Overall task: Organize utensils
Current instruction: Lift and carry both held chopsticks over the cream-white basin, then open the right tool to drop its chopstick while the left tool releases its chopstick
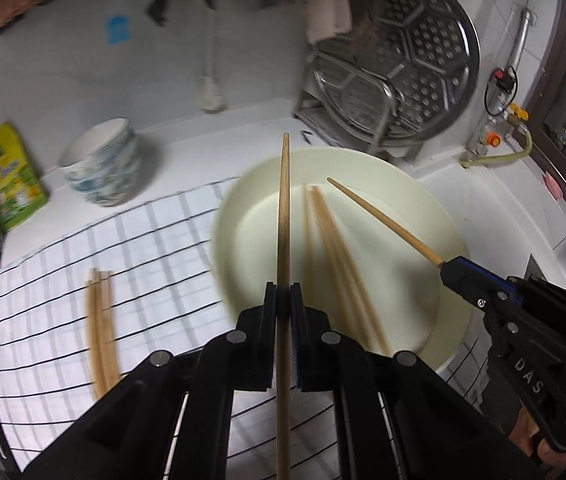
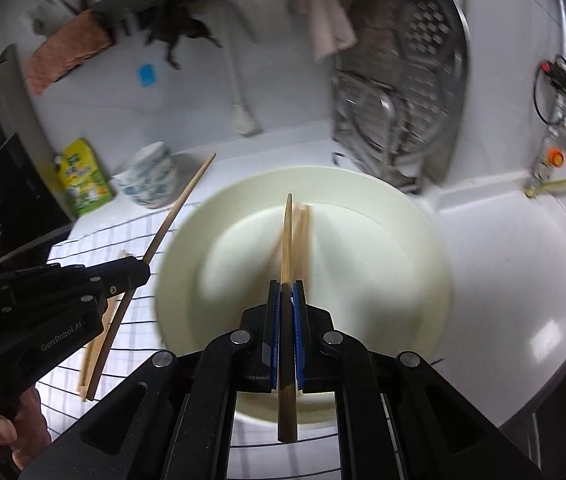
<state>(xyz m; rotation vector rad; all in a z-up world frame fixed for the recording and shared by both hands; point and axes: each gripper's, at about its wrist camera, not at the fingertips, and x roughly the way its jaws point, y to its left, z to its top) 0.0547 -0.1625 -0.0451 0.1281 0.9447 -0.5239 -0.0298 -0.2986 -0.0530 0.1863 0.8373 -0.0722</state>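
My left gripper [image 1: 283, 300] clamps one chopstick [image 1: 284, 208] above the cream plate [image 1: 415, 208]; the right gripper [image 1: 449, 270] pinches another chopstick [image 1: 383, 220] alongside.

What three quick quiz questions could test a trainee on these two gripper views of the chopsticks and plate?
1. True or false: each hand-held gripper is shut on one wooden chopstick.
2. Where do the loose chopsticks lie? A) only in the plate B) some in the plate, some on the cloth C) in the bowl
3. Name the patterned thing behind the cloth.

Key:
1. True: left hand-held gripper and right hand-held gripper each clamp a wooden chopstick.
2. B: some lie in the round cream plate, others on the white checked cloth.
3. The blue-and-white patterned ceramic bowl.
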